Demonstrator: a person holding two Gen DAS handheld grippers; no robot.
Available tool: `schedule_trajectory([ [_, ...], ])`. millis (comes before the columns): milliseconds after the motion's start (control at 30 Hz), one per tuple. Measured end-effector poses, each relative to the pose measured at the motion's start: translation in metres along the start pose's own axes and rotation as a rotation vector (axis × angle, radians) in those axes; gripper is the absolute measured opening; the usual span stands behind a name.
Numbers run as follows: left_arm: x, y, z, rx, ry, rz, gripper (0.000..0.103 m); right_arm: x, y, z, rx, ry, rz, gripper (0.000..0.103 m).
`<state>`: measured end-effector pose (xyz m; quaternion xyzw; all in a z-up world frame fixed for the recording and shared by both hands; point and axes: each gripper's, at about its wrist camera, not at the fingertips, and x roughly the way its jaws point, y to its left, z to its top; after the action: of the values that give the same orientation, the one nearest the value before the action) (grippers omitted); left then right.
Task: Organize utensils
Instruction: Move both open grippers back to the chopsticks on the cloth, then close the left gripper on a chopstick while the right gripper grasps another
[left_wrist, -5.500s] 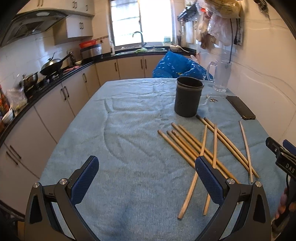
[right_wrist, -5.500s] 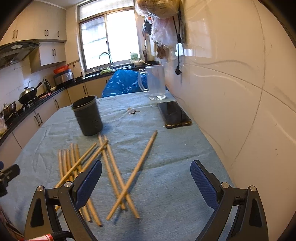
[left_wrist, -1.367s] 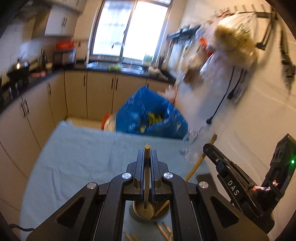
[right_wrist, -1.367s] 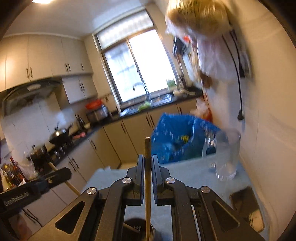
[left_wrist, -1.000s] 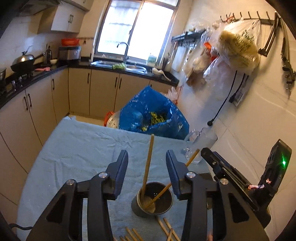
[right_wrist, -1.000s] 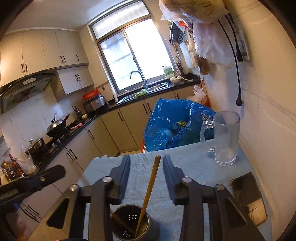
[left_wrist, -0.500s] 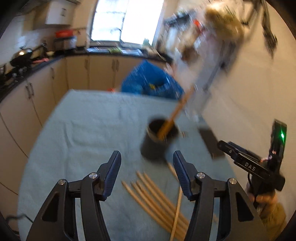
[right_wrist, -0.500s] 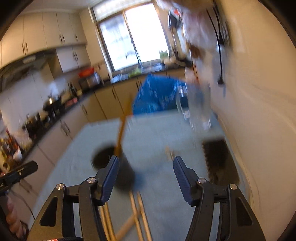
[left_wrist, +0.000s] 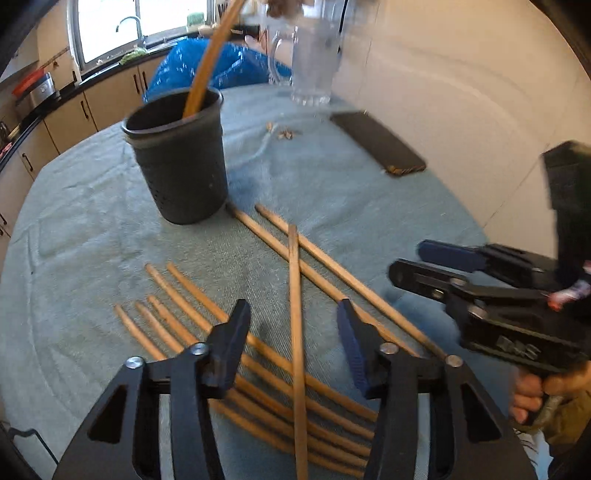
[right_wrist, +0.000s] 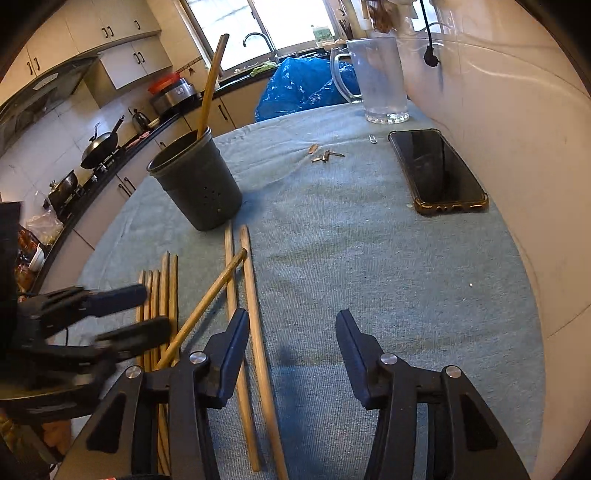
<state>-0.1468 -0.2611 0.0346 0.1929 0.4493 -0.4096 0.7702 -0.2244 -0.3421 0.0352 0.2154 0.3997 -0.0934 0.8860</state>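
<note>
On the left of my bench (right_wrist: 369, 258) the dark holder (right_wrist: 197, 184) carries upright chopsticks (right_wrist: 210, 85), and loose chopsticks (left_wrist: 295, 314) lie before it. My left gripper (left_wrist: 291, 336) is closing, its fingers spread around one stick without touching. My right gripper (right_wrist: 290, 347) is closing over bare cloth. Further right lie keys (right_wrist: 325, 155), a phone (right_wrist: 437, 173) and a jug (right_wrist: 380, 81).

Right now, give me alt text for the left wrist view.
The left gripper, jaws closing, straddles one crossing chopstick among loose chopsticks on a blue-grey cloth. Behind stands a dark holder; the right gripper enters from the right.
</note>
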Motion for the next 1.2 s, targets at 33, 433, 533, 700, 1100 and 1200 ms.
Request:
schedule_trajectory([
  [33,0.007,0.001,0.003,0.003,0.018,0.009,0.032,0.0,0.002,-0.001,-0.005,0.0,0.001,0.052],
  [433,0.033,0.026,0.016,-0.106,0.072,0.02,0.007,0.031,0.014,0.008,-0.073,0.062,-0.004,0.043],
  [533,0.03,0.039,0.014,-0.166,0.071,-0.01,0.007,0.042,0.022,0.015,-0.109,0.08,-0.007,0.042],
  [700,0.029,0.046,0.013,-0.212,0.078,-0.048,0.007,0.064,0.038,0.035,-0.188,0.109,-0.04,0.034],
  [1100,0.041,0.052,0.031,-0.269,0.125,-0.064,0.006,0.103,0.062,0.07,-0.313,0.172,-0.154,0.032],
  [1200,0.046,0.05,0.038,-0.261,0.131,-0.051,0.006,0.106,0.059,0.077,-0.298,0.183,-0.16,0.03],
])
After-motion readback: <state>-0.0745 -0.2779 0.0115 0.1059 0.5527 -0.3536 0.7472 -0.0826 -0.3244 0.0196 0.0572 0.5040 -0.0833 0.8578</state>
